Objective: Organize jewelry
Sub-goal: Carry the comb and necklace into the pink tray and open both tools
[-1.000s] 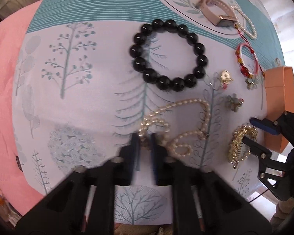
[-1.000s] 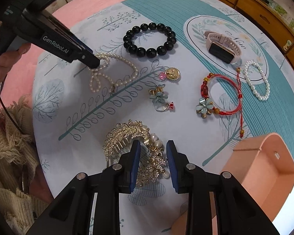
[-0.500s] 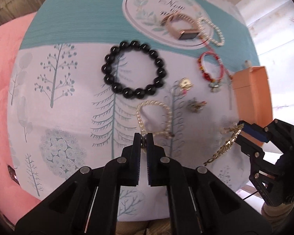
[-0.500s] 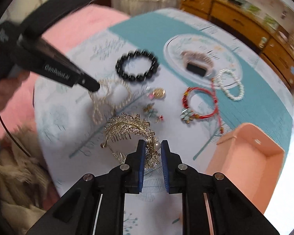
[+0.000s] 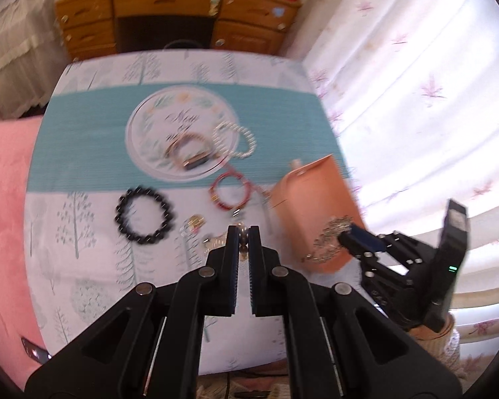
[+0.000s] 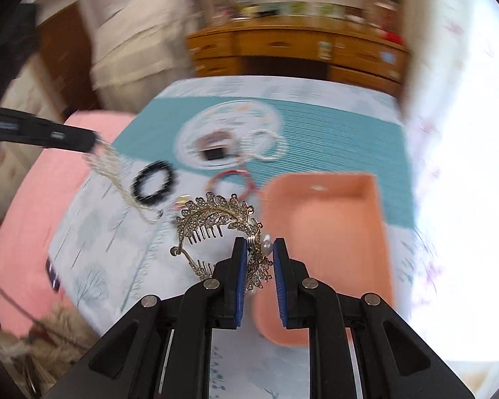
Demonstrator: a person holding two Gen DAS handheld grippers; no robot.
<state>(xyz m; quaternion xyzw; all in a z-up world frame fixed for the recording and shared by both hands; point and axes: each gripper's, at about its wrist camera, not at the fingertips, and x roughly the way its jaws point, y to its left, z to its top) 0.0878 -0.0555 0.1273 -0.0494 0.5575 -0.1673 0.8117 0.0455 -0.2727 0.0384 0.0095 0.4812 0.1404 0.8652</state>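
Observation:
My left gripper (image 5: 244, 232) is shut on a pearl necklace (image 5: 242, 236), held well above the table. In the right wrist view that necklace (image 6: 116, 173) dangles in loops from the left gripper (image 6: 89, 141). My right gripper (image 6: 257, 244) is shut on a gold leaf-shaped hair comb (image 6: 216, 212), which hangs in the air at the left rim of the peach box (image 6: 332, 226). From the left wrist, the right gripper (image 5: 344, 237) holds the comb (image 5: 329, 237) over that open box (image 5: 312, 196).
On the tree-print cloth lie a black bead bracelet (image 5: 145, 215), a red cord bracelet (image 5: 229, 189), a watch (image 5: 189, 153), a white pearl bracelet (image 5: 234, 139) and a gold pendant (image 5: 194, 222). Pink bedding (image 5: 3, 199) is left, a wooden dresser (image 5: 173, 10) behind, curtains (image 5: 415, 99) right.
Both grippers rose from the table. The left lifted the pearl necklace off the cloth. The right shut on the hair comb and carried it up toward the peach box.

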